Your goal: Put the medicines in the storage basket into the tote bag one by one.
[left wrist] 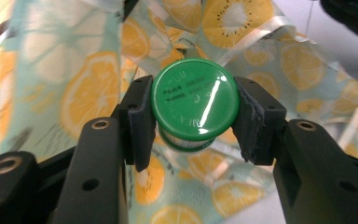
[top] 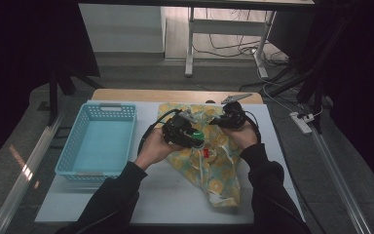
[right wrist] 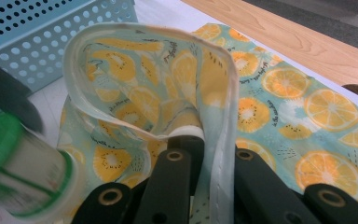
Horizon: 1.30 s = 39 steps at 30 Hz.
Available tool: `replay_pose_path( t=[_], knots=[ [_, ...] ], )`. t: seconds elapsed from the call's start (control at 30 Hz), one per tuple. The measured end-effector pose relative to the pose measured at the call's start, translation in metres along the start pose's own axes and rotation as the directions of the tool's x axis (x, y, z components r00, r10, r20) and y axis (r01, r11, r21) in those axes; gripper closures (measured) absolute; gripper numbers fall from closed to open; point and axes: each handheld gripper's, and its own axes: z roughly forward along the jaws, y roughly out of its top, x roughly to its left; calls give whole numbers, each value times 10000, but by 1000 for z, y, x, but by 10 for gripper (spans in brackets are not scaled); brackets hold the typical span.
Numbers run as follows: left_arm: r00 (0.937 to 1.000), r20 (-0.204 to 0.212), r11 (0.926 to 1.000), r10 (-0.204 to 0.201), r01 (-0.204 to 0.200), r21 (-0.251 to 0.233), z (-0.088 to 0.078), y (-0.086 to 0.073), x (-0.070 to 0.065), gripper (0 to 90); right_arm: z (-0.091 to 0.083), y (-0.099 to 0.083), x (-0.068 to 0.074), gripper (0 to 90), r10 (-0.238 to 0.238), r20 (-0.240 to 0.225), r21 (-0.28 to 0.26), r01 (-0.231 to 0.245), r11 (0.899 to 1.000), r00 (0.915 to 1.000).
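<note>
A small white bottle with a green cap (left wrist: 195,105) is clamped at its neck between the pads of my left gripper (left wrist: 195,119). It hangs over a pale green cloth bag printed with orange slices (left wrist: 88,93). In the high view this left gripper (top: 190,134) holds the bottle (top: 198,135) above the bag (top: 214,168) at mid-table. My right gripper (right wrist: 212,154) is shut on the bag's white-trimmed rim (right wrist: 223,93) and lifts the mouth open. The bottle (right wrist: 23,172) shows blurred at the lower left, just outside that mouth. The right gripper (top: 222,121) sits at the bag's far end.
A light blue perforated basket (top: 111,105) stands left of the bag, also seen behind the bag mouth as the basket wall (right wrist: 37,42). A small red tag (top: 206,153) lies on the bag. The white tabletop (top: 165,195) ends in a wooden far edge (right wrist: 298,42).
</note>
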Motion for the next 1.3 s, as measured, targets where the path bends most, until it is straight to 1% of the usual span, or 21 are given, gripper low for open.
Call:
replay_pose_path(
  t=[0.17,0.27,0.3,0.4,0.47,0.57,0.63,0.7,0.87,0.93,1.0,1.13,1.17,1.2,1.3],
  knots=[
    [10000,60,9999,15,-16,124,23,6,-1,518,0,-1,0,900,28,-12,16,-28,10000,10000],
    [10000,-21,9998,58,-58,186,34,8,-2,518,1,-1,0,900,-1,-11,24,1,10000,10000],
    [9999,-68,9998,107,-106,178,37,8,-2,518,1,-1,0,900,0,-13,20,0,10000,10000],
    [9998,-156,9998,77,-75,168,45,8,0,518,1,-2,-1,900,-12,-18,14,12,10000,10000],
    [9997,-225,9997,99,-94,212,49,8,0,518,1,-2,-1,900,-45,-17,-15,45,10000,10000],
    [9995,-270,9994,133,-124,332,56,6,0,518,0,-2,-1,900,41,2,30,-41,10000,10000],
    [9995,-277,9991,165,-154,388,60,5,-1,518,0,-3,-2,900,-11,6,16,11,10000,10000],
    [9991,-374,9990,186,-170,422,63,4,-2,517,-1,-4,-2,900,5,15,24,-5,10000,10000],
    [9991,-404,9991,134,-117,416,68,1,0,517,-1,-4,-2,900,28,30,34,-28,10000,10000],
    [9991,-389,9986,152,-133,502,71,0,1,517,-1,-5,-2,900,30,28,37,-30,10000,10000],
    [9992,-368,9992,149,-135,364,72,-2,2,515,-1,-5,-2,900,35,29,41,-35,10000,10000],
    [9989,-416,9990,238,-221,396,73,-2,1,505,0,-6,-2,900,35,16,66,-35,10000,10000],
    [9984,-498,9989,270,-250,404,72,-2,1,487,0,-6,-2,900,40,15,65,-40,10000,10000],
    [9979,-582,9990,280,-259,371,72,-2,1,450,0,-6,-2,900,46,11,61,-46,10000,10000],
    [9979,-623,9995,186,-169,278,69,-2,2,421,0,-6,-2,900,23,13,58,-23,10000,10000]
  ],
)
